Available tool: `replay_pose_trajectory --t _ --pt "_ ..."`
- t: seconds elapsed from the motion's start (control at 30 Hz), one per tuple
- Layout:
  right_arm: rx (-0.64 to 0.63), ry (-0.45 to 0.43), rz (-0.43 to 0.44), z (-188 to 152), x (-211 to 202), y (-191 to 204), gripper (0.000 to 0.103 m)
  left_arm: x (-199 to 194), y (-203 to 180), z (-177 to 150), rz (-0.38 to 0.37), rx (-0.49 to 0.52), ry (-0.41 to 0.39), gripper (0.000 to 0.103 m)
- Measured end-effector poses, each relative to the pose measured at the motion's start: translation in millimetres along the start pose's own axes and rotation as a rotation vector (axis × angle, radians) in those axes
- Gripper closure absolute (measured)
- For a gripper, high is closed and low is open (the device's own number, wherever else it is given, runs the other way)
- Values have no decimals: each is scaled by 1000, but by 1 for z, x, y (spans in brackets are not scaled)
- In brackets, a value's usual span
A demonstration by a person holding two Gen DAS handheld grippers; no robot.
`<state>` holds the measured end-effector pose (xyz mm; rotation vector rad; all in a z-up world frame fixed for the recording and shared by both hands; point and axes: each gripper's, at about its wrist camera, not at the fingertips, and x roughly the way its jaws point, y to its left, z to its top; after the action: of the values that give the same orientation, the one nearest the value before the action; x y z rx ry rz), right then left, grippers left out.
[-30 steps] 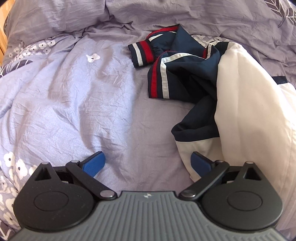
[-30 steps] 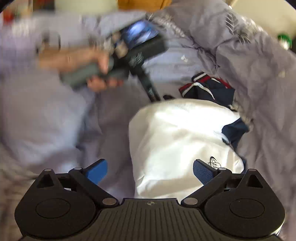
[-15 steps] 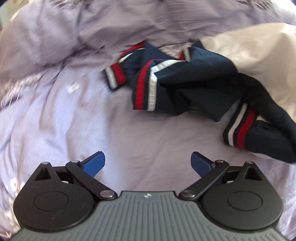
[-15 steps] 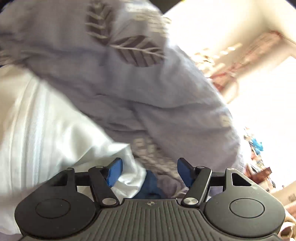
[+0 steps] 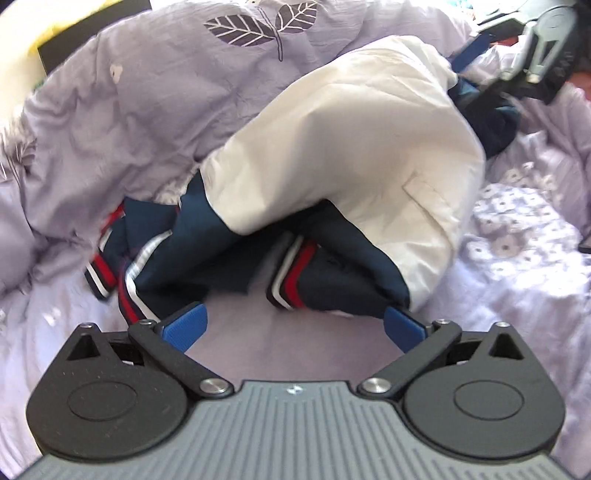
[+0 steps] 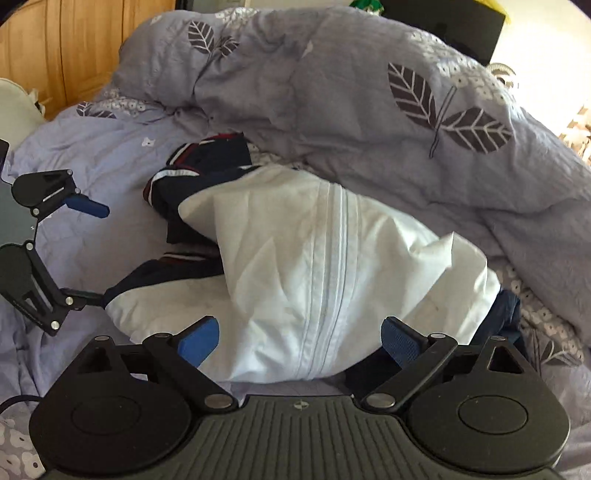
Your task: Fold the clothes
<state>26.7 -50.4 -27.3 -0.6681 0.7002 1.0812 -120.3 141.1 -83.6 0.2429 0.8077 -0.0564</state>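
Observation:
A crumpled white and navy jacket point(image 5: 351, 147) with red and white striped cuffs point(image 5: 291, 277) lies bunched on the lilac bed cover point(image 5: 295, 339). My left gripper point(image 5: 293, 326) is open, low over the cover, right at the jacket's navy sleeves; its right finger touches the navy fabric. It also shows in the right wrist view point(image 6: 88, 251). My right gripper point(image 6: 299, 338) is open, its jaws on either side of the jacket's white body point(image 6: 314, 266). It also shows in the left wrist view point(image 5: 476, 55), at the jacket's far end.
A bunched lilac duvet with a leaf print point(image 6: 406, 110) rises just behind the jacket. A wooden wardrobe point(image 6: 66, 48) stands at the back left. A dark box point(image 6: 447, 26) sits behind the duvet.
My left gripper has swung and closed in on the navy sleeves. My right gripper has swung back from the duvet and room and now faces the white body. Both stay open.

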Motion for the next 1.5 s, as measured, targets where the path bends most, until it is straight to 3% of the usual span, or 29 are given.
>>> replay_pose_trajectory --t 0.1,0.2,0.33,0.37,0.4,0.53,0.63,0.7,0.73,0.8,0.87,0.93,1.03,1.13,1.2,1.23,1.3,1.37,1.4,1.47,1.5 --pt "49 20 -8 -8 -3 -8 7 6 -12 10 -110 54 32 1" --pt "100 17 -26 -16 -10 -20 7 5 -23 11 -141 70 37 1" --pt "211 -12 -53 -36 -25 -38 7 -16 6 9 -393 -133 59 1" --pt "243 -18 -58 -42 -27 -43 7 -20 8 11 -393 -149 45 0" --pt "270 -19 -62 -47 -27 -47 7 -22 7 13 -375 -150 33 0" --pt "330 8 -80 -58 -11 -51 8 6 -34 22 -69 96 0 0" --pt "320 5 -96 -58 -3 -49 8 45 -60 19 -43 150 72 2" --pt "314 0 -112 -56 1 -50 8 54 -64 16 -26 112 73 2" --pt "310 -3 -121 -55 3 -50 8 55 -63 16 -29 84 81 6" --pt "304 -8 -137 -54 7 -51 8 49 -54 22 -61 20 95 28" --pt "298 -13 -154 -52 11 -51 8 40 -37 33 -75 -71 90 70" --pt "292 -18 -171 -50 15 -52 8 31 -15 48 -74 -177 67 84" --pt "286 4 -323 -43 29 -73 8 16 30 79 -36 -352 -6 91" --pt "292 8 -530 -33 42 -102 9 6 69 114 52 -442 -87 91" --pt "342 -42 -596 -26 34 -117 13 0 89 134 92 -503 -131 91" --pt "355 -95 -558 -24 23 -117 14 -3 99 139 100 -534 -151 91" --pt "357 -183 -281 -26 5 -109 14 -6 112 142 126 -558 -166 91" --pt "359 -161 45 -32 4 -94 15 0 121 139 161 -546 -154 91" --pt "351 -114 142 -35 11 -83 15 6 121 133 164 -533 -132 91" --pt "294 -11 192 -44 36 -54 15 19 119 119 160 -507 -74 83" --pt "254 29 138 -46 50 -42 15 28 114 109 160 -499 -33 74"
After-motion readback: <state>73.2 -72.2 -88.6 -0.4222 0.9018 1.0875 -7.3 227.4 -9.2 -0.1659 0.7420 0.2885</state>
